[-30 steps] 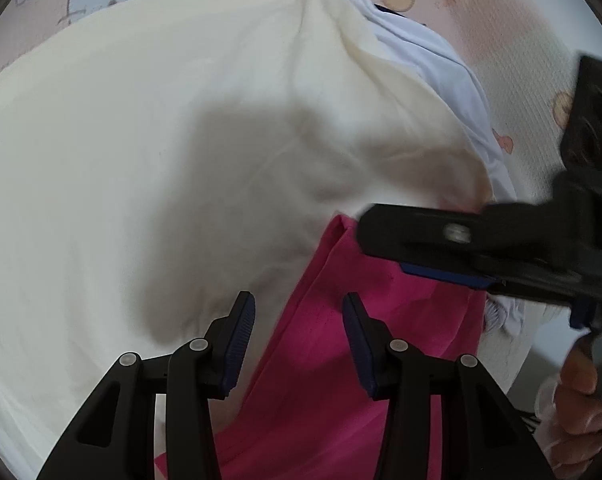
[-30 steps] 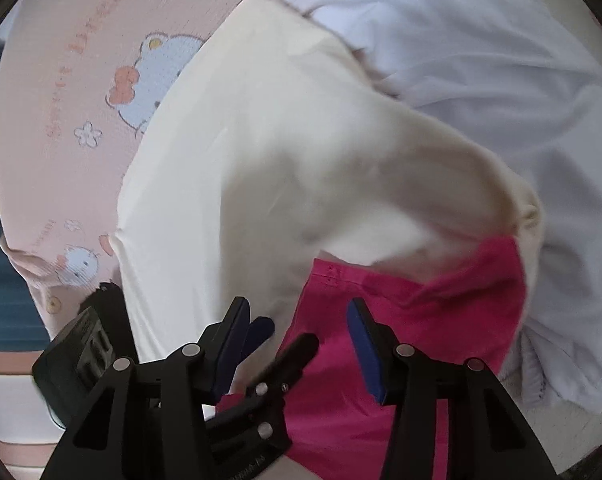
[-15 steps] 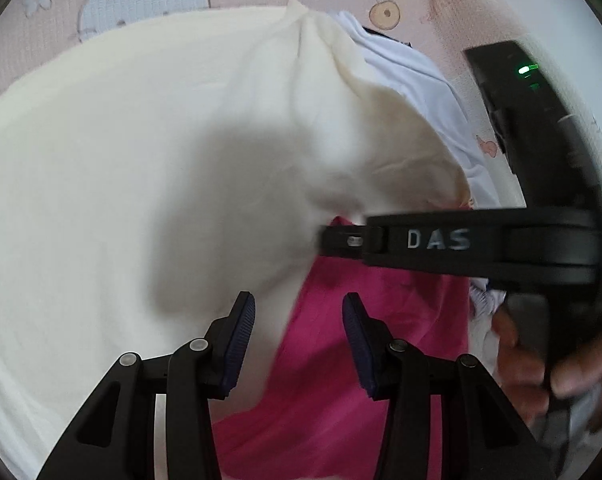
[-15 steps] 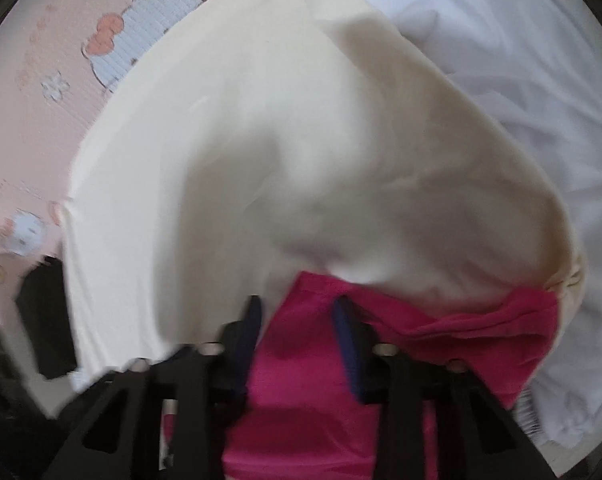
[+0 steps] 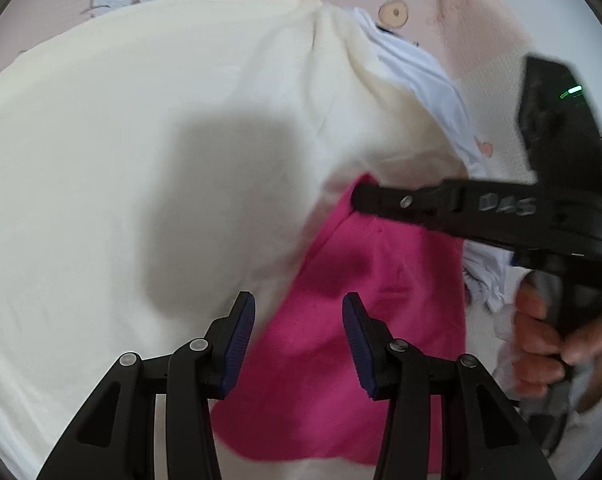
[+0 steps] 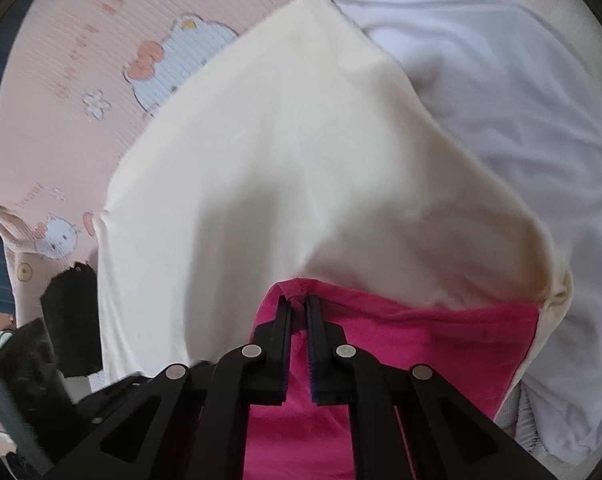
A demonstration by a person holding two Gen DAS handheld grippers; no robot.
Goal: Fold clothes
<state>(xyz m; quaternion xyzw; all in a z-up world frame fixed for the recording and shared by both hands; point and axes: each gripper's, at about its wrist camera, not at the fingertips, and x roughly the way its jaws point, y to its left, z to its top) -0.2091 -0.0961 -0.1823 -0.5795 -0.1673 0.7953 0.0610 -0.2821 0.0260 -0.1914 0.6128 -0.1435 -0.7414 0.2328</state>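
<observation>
Right now the right gripper point(image 6: 299, 308) has its black jaws pinched nearly together on a raised edge of the bright pink knit garment point(image 6: 401, 332), gripping that fold at the seam where the pink cloth meets the large cream-coloured cotton garment point(image 6: 285, 168). From the left wrist view, this same tool reaches in from 3 o'clock, lying almost level, its tip point(image 5: 361, 198) at the pink edge, and the person's right hand point(image 5: 549, 340) is wrapped around the handle at 4 o'clock, fingers curled tight

The left gripper point(image 5: 299, 328) hangs over the pink garment point(image 5: 341, 340) with its blue-padded jaws spread wide, holding nothing, pointing toward 12 o'clock. The cream garment point(image 5: 121, 160) fills the view from 7 to 1 o'clock, lying partly over the pink one. A white thin-fabric garment point(image 6: 501, 92) is bunched at 1 to 4 o'clock in the right wrist view, touching the cream cloth. Everything rests on a pale pink sheet printed with cartoon cats point(image 6: 101, 60)
</observation>
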